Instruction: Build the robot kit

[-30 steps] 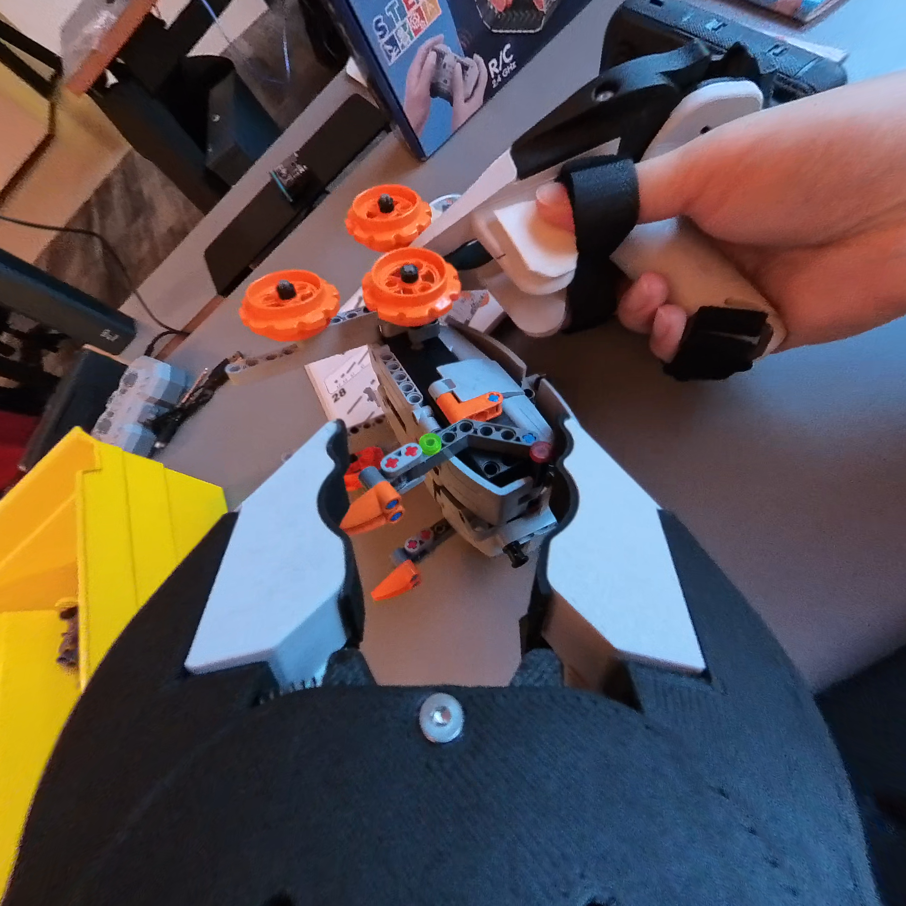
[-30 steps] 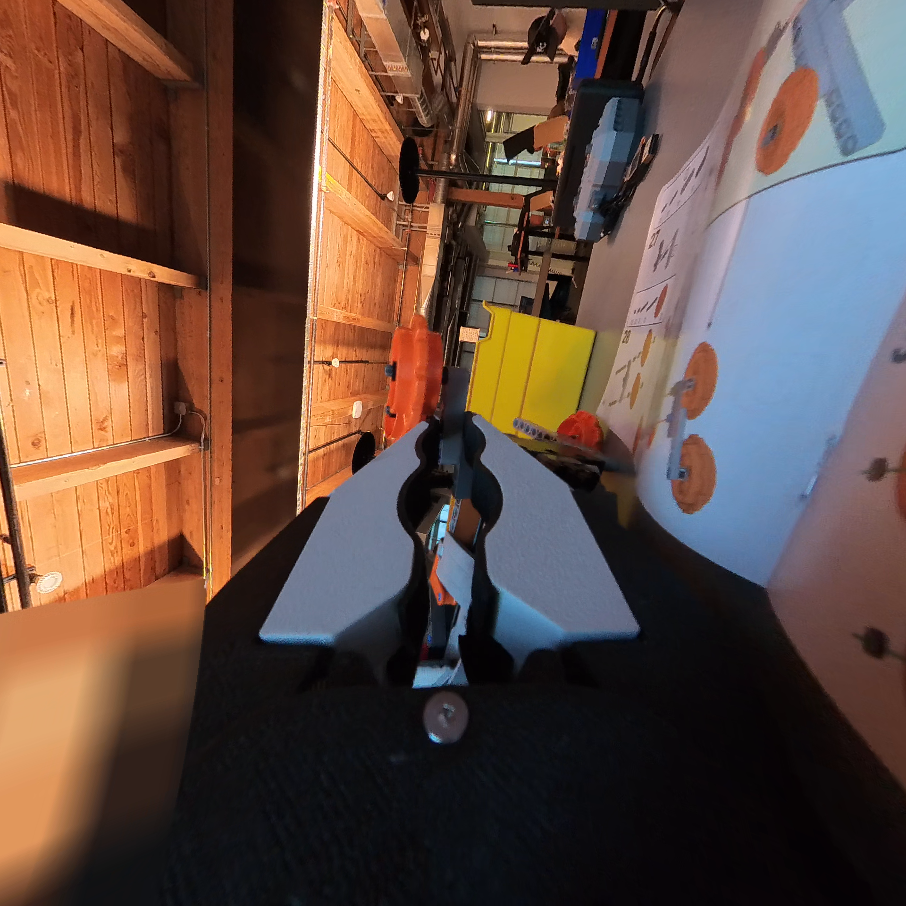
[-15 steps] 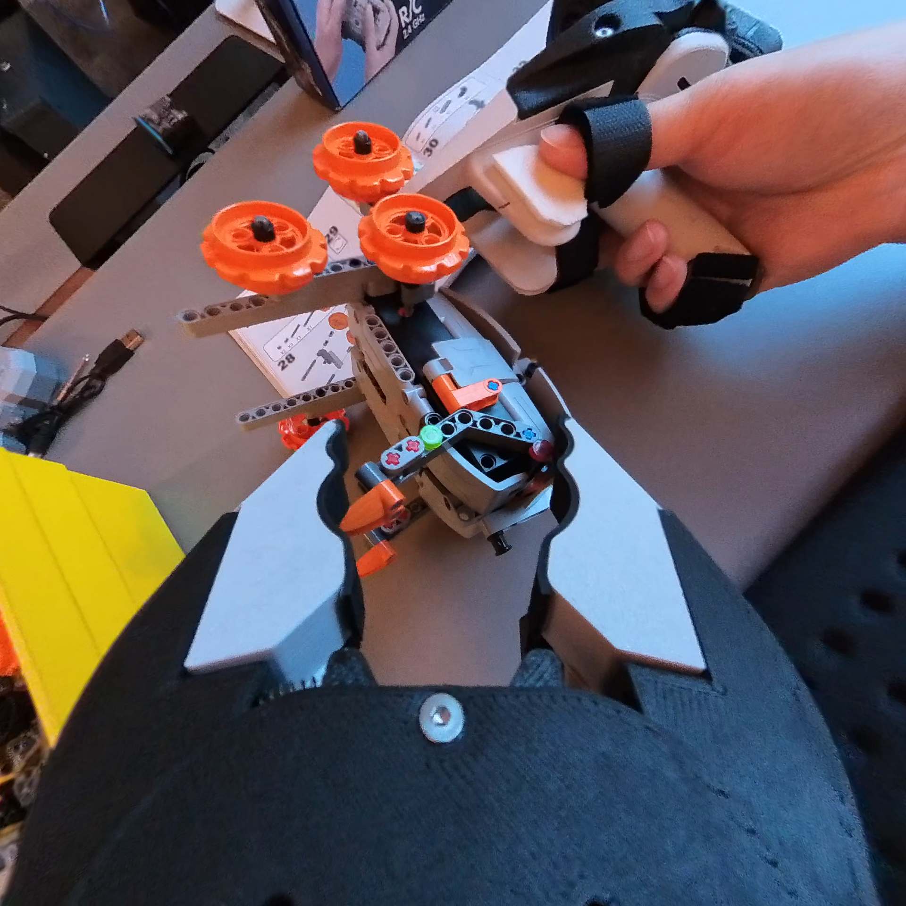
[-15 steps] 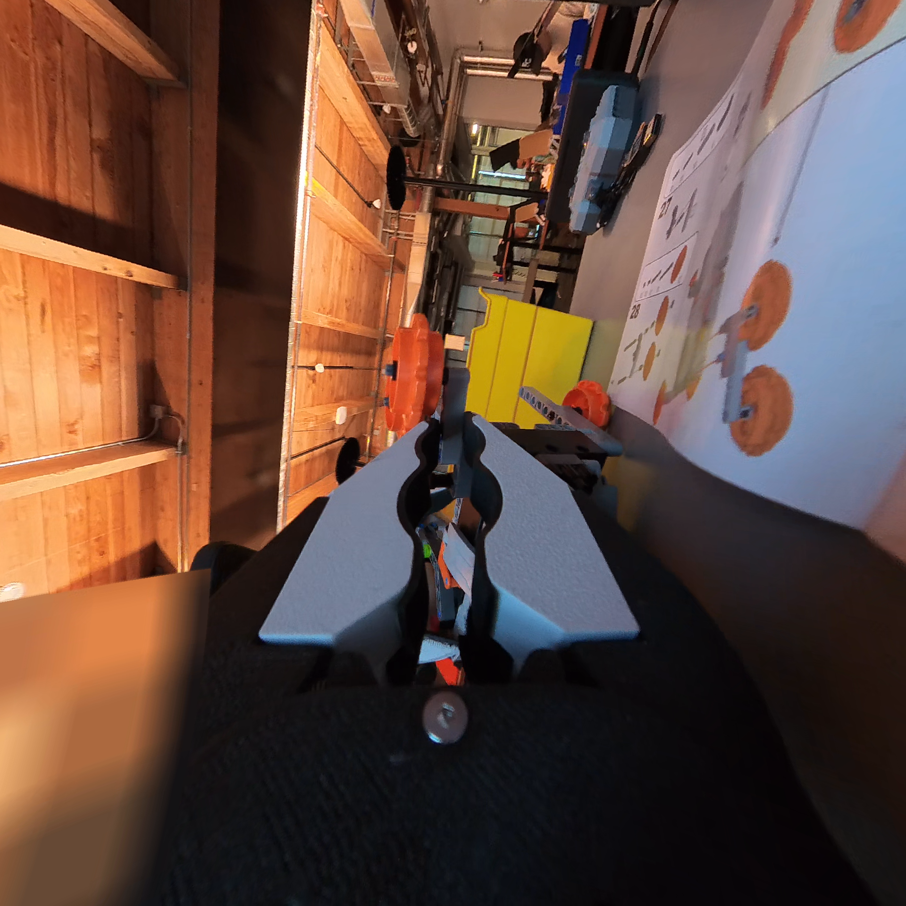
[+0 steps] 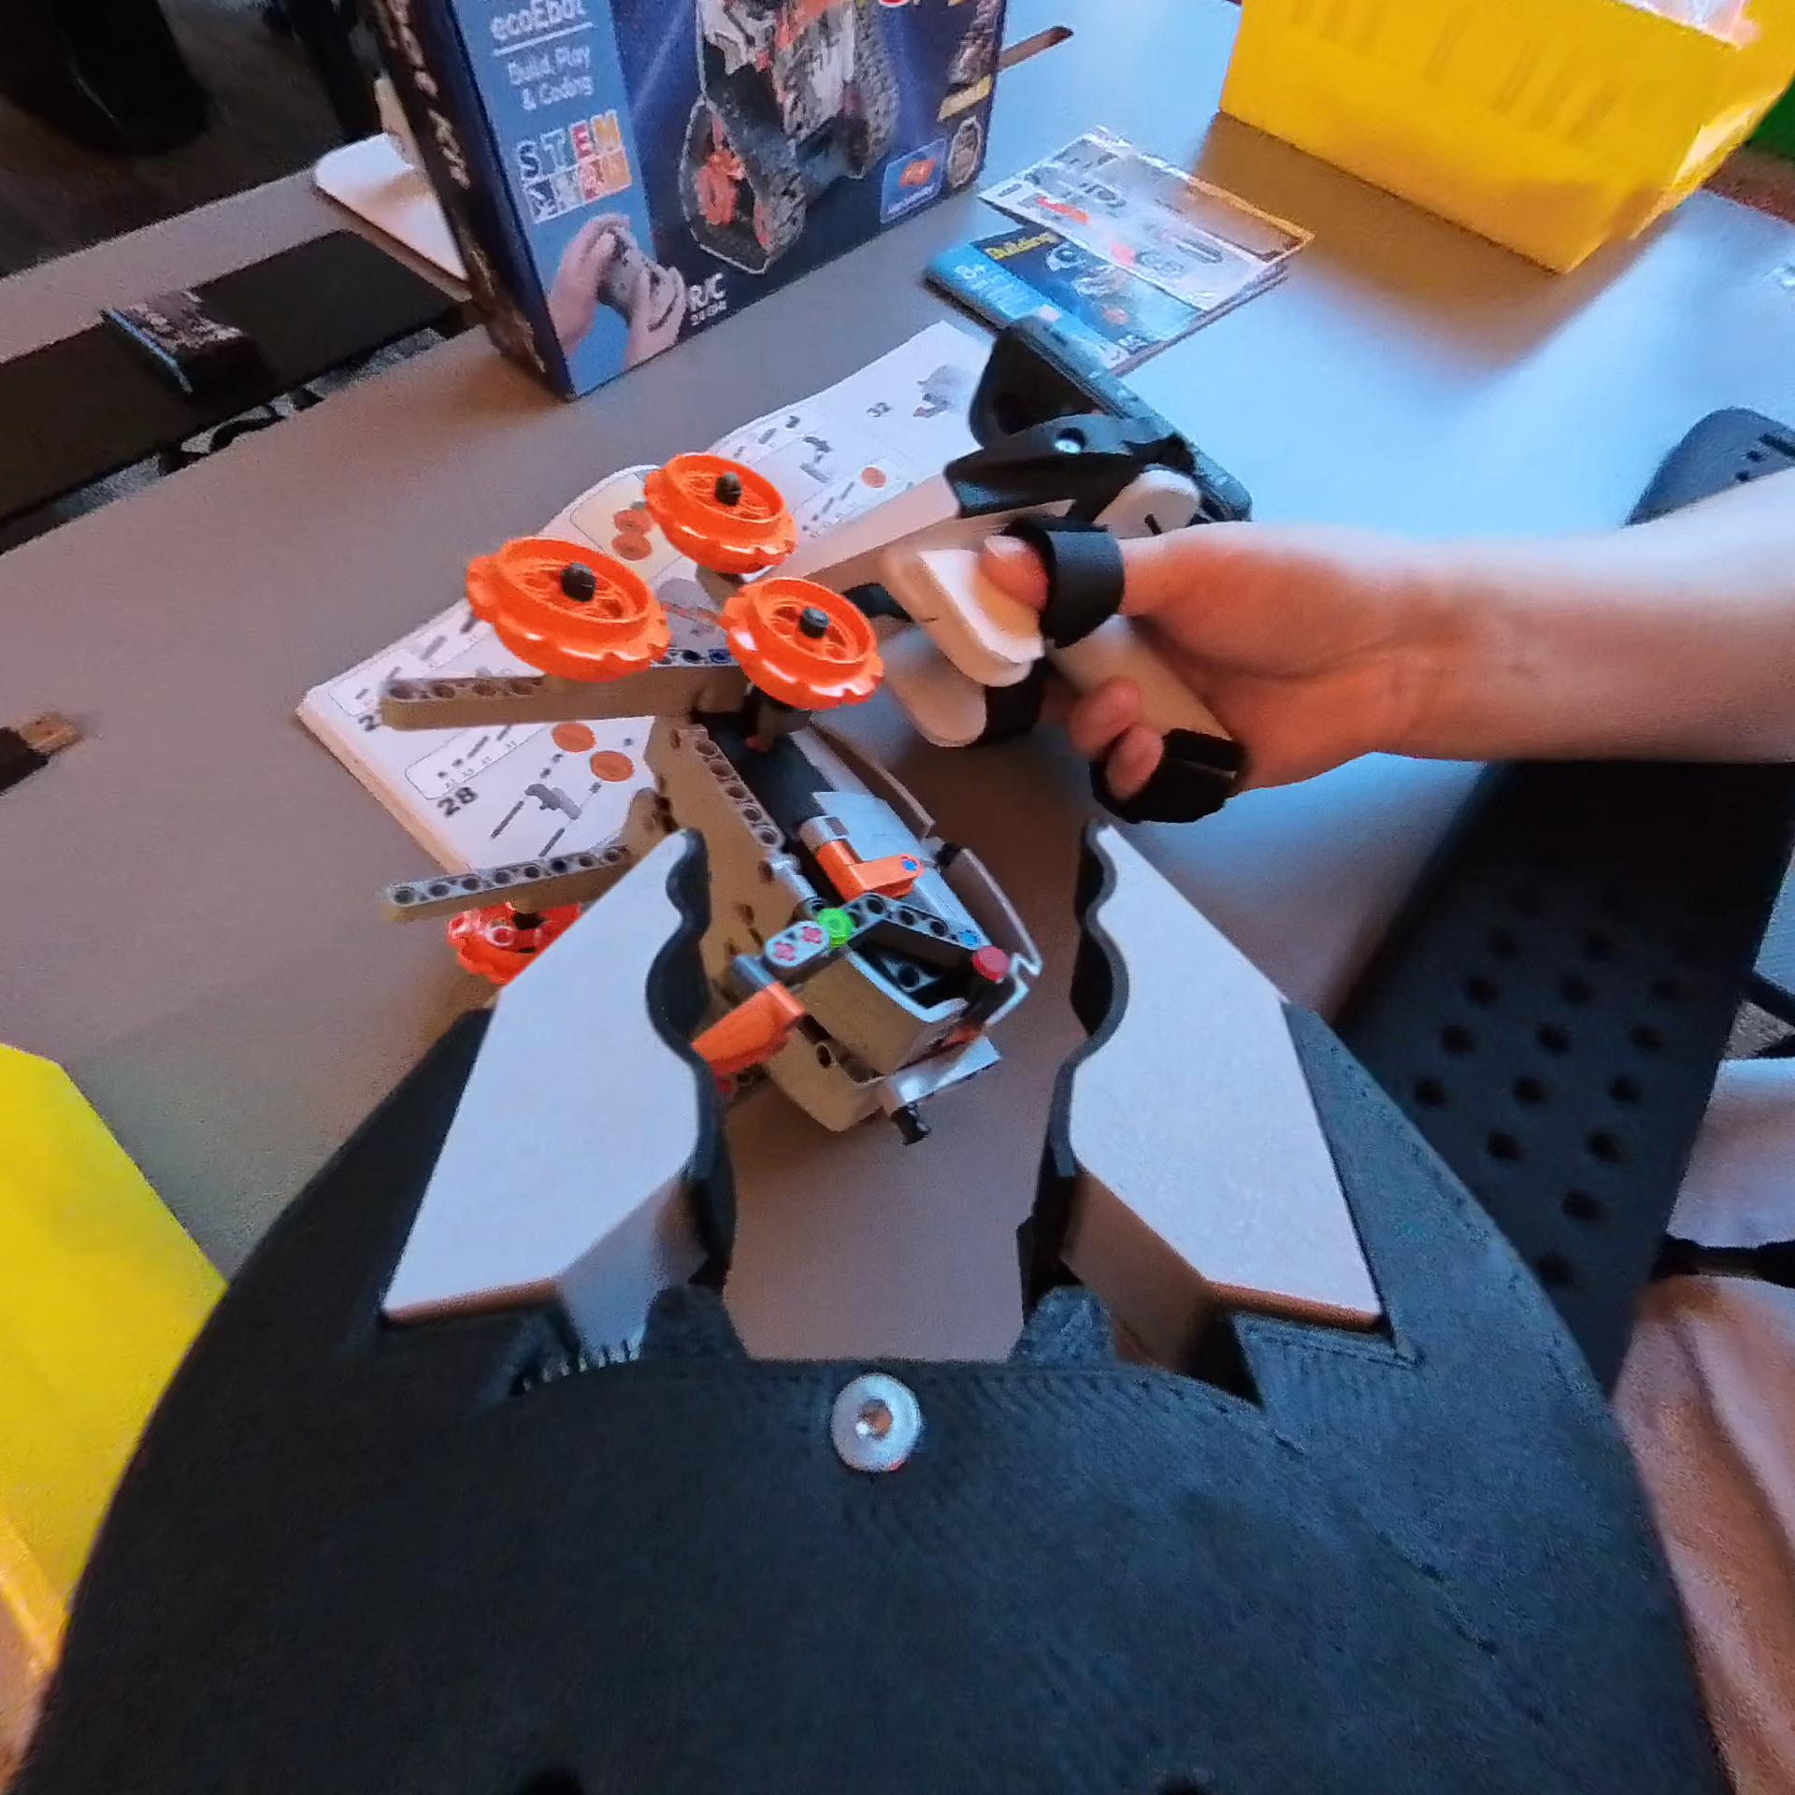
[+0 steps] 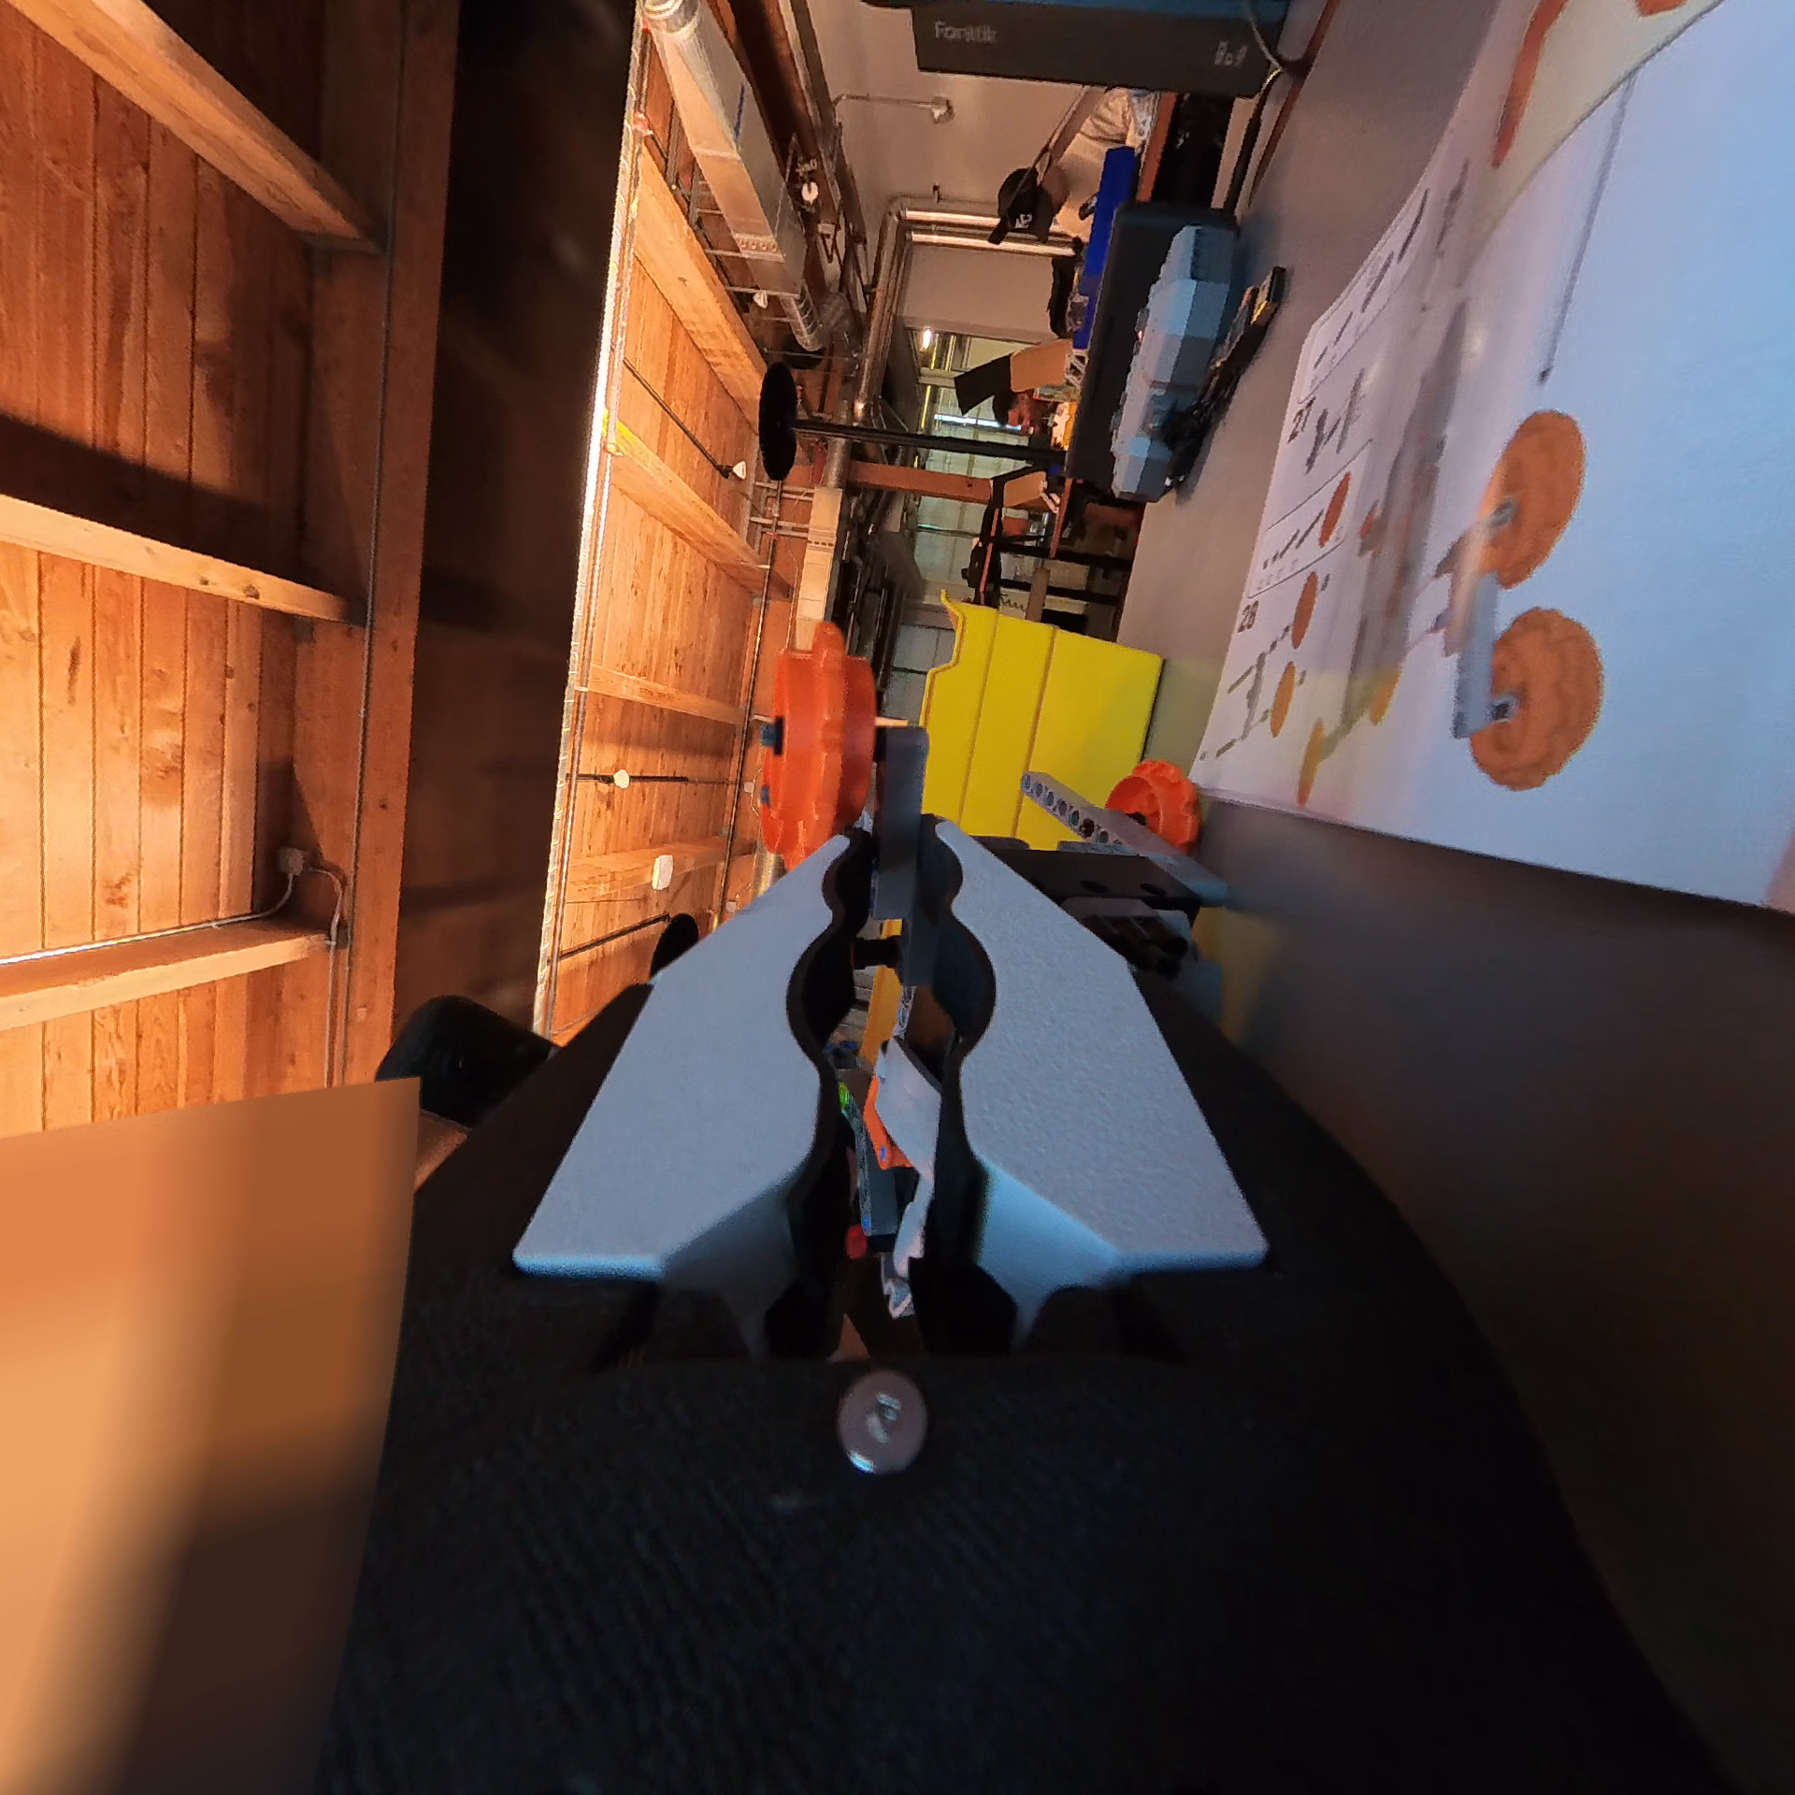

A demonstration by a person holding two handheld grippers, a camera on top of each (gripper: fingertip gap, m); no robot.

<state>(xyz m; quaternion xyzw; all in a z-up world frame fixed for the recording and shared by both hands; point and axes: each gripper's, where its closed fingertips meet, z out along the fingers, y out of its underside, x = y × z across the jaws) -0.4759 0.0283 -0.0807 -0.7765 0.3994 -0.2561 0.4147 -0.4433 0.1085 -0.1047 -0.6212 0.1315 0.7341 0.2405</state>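
A grey brick-built model (image 5: 855,962) with orange wheels (image 5: 568,607) is held tilted over the grey table (image 5: 194,923). My left gripper (image 5: 889,874) is open, and the model's near end lies between its fingers, closest to the left finger (image 5: 583,1049). My right gripper (image 6: 898,855) is shut on a grey beam (image 6: 898,796) of the model, beside an orange wheel (image 6: 816,748). In the left wrist view a hand (image 5: 1263,641) holds the right gripper's handle (image 5: 981,602) behind the wheels, which hide its fingertips.
An open instruction booklet (image 5: 486,777) lies under the model. A blue product box (image 5: 680,165) stands behind it, with leaflets (image 5: 1117,243) beside. Yellow bins sit at far right (image 5: 1486,107) and near left (image 5: 78,1263). A black perforated surface (image 5: 1554,1020) is at right. About 9 cm separates my left fingertips from my right.
The left wrist view has swung round, bringing the box, the leaflets and the far yellow bin into sight. The right gripper has stayed shut on the model; the left has stayed open around it.
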